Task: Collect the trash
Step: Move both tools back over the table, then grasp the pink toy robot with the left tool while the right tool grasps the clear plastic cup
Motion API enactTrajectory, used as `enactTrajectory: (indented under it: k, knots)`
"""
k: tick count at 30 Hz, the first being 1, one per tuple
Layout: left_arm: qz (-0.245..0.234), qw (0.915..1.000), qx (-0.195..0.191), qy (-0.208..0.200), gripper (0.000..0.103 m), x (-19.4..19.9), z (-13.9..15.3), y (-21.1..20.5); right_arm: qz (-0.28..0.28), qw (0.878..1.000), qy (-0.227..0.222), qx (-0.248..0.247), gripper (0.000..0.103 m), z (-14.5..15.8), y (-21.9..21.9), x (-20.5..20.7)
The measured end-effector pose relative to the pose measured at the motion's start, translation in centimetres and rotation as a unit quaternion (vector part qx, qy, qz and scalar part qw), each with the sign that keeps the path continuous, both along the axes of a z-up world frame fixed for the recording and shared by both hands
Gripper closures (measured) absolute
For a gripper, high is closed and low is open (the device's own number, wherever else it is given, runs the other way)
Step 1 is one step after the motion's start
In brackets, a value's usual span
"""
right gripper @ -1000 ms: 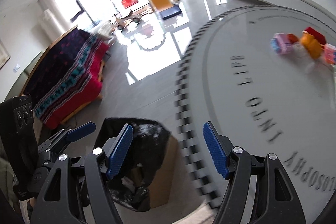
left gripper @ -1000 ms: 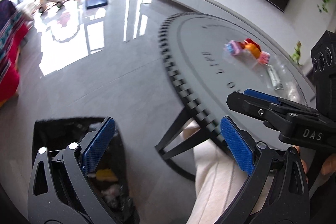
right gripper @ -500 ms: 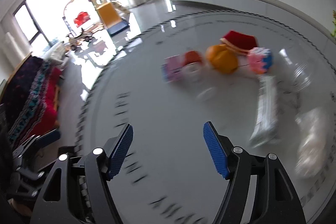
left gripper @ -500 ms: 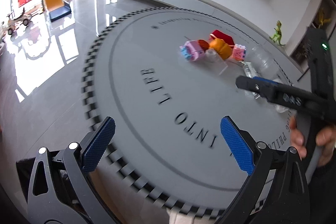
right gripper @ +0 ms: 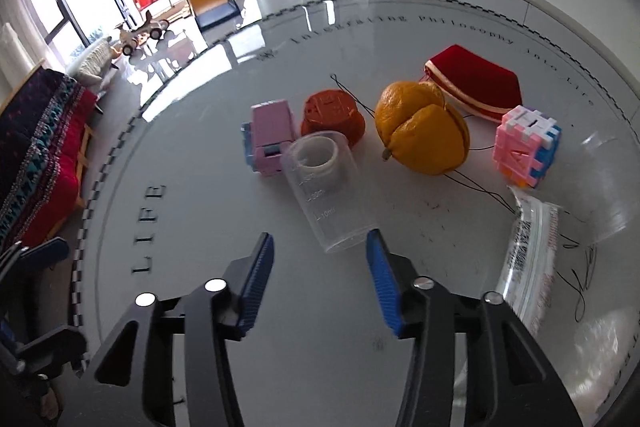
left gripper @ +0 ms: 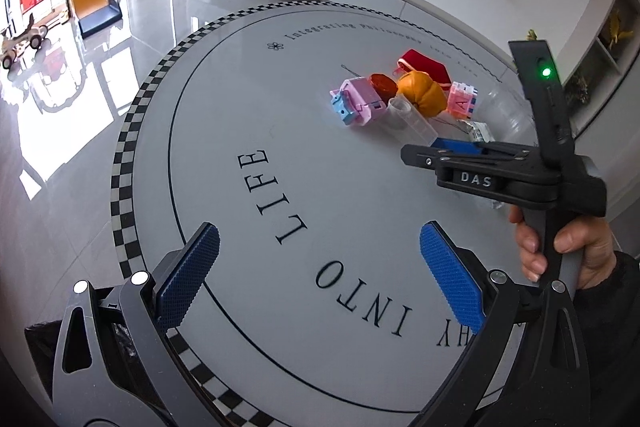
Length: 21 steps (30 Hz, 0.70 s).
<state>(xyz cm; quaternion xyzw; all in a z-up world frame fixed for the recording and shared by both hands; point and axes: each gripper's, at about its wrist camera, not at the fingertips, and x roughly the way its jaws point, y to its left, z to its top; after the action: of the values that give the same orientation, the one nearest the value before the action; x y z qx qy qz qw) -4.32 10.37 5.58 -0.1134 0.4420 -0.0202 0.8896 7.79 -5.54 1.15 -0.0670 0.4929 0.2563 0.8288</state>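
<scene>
Right gripper (right gripper: pixel 320 259) jaws apart, hovering low over the round table (right gripper: pixel 200 227), just short of a clear measuring cup (right gripper: pixel 326 187) lying on its side at 12 o'clock (mouth facing away). Behind the cup: pink toy block (right gripper: pixel 270 131) at 11, orange peel (right gripper: pixel 424 131) at 1. Clear plastic wrapper (right gripper: pixel 528 255) at 3. Left gripper (left gripper: pixel 320 275) jaws wide apart, holding nothing, over the table's near edge.
</scene>
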Motion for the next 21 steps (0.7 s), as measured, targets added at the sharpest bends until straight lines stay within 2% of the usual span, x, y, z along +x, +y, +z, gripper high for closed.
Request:
enactTrajectory:
  k: [1,2,4,5,17,21]
  knots:
    - [0.001,1.0000,-0.001,0.001,0.006,0.2,0.0,0.1,0.000,1.000,0.005,0.001,0.081,0.0,0.0,0.2]
    - [0.002,1.0000,-0.003,0.002,0.006,0.5,-0.1,0.2,0.001,1.000,0.016,0.011,0.088,-0.1,-0.2,0.3]
    - [0.001,1.0000,-0.006,0.003,0.006,1.3,-0.1,0.1,-0.004,0.999,0.021,0.029,0.092,0.1,-0.9,0.0]
    - [0.001,1.0000,-0.006,0.003,0.006,1.6,-0.1,0.1,-0.007,0.999,0.020,0.035,0.100,0.4,-1.4,-0.3]
    - [-0.019,0.9997,0.015,-0.001,0.006,5.7,0.5,-2.2,-0.029,0.997,-0.005,0.072,0.102,4.2,-6.3,-2.9]
    - [-0.011,0.9998,0.016,0.001,0.006,8.5,0.4,-2.8,-0.046,0.995,-0.011,0.087,0.102,5.0,-7.9,-3.1]
